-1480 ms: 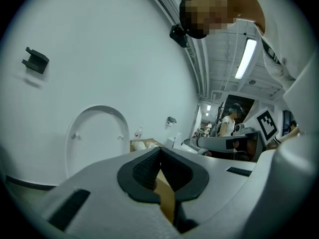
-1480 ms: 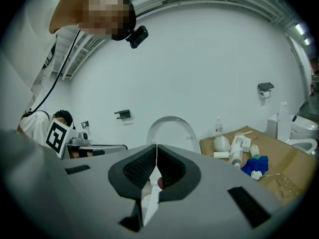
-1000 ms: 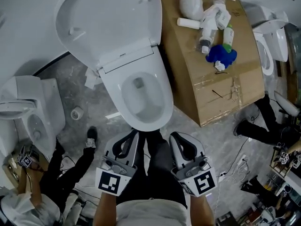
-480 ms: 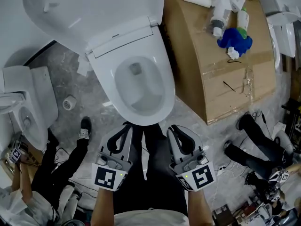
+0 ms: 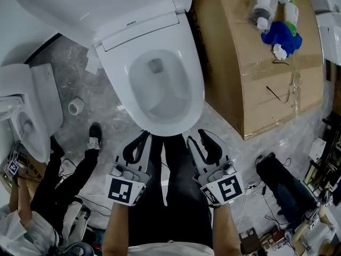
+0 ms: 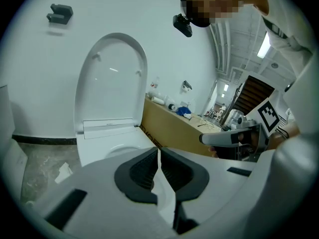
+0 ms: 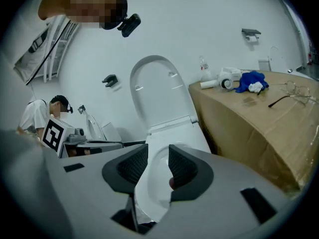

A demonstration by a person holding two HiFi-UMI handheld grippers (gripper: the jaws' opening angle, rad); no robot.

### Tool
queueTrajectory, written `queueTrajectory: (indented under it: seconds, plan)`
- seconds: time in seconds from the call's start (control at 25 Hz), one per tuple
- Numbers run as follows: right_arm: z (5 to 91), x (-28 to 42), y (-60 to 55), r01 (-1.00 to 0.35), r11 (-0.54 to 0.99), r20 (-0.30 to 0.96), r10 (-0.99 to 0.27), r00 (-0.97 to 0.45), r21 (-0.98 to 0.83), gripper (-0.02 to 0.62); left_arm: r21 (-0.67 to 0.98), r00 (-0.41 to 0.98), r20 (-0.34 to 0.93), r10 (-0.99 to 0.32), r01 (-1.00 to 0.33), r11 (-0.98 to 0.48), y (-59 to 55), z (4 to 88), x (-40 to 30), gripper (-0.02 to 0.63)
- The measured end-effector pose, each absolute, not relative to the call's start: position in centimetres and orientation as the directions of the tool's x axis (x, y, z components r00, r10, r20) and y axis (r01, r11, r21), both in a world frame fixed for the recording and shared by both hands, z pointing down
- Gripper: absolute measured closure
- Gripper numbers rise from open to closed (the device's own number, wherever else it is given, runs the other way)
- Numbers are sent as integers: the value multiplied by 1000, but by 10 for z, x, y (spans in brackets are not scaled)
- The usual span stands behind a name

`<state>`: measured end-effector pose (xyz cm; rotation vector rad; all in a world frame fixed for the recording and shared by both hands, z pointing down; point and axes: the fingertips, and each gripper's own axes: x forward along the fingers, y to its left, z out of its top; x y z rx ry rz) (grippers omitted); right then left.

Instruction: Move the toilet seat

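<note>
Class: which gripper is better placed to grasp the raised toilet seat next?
Probably right: the right gripper has just been opening its jaws, nothing between them; the left gripper is shut. Both are equally far from the raised white toilet seat.

The person holds both tools low in front, side by side, pointing forward and tipped a bit down. The left gripper (image 5: 145, 136) has its jaws pressed tight together. The right gripper (image 5: 196, 135) has jaws that have just been opening; they stand a little apart, gripping nothing.

Upraised lid (image 5: 96, 4), perhaps seat, top cropped
</note>
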<state>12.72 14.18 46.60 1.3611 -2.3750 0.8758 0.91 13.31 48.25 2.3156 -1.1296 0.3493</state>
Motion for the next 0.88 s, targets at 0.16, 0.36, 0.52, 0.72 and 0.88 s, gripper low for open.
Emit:
queueTrajectory:
  seconds: [0.16,0.36,0.52,0.72,0.88]
  plan:
    - [487,129,145,-852,358,519,-680,-518,-381,467,350,603,466,-647,-797,-491,136,504,6,592]
    - [513,132,150,-859,333,552,-662,-506,-389,449,356,595,512,-620,-804,-477,143,530,4,587]
    - [535,136,154,-871,304,583,-651,-486,-387,436,359,580,548,-603,-814,-457,151,555,2,555]
    - [567,142,160,-884,274,627,-627,-462,-378,413,367,560,585,-587,-828,-425,161,581,-3,517]
    - [592,147,164,-901,228,661,-617,-427,-369,392,387,557,604,-569,-830,-402,167,601,-8,460]
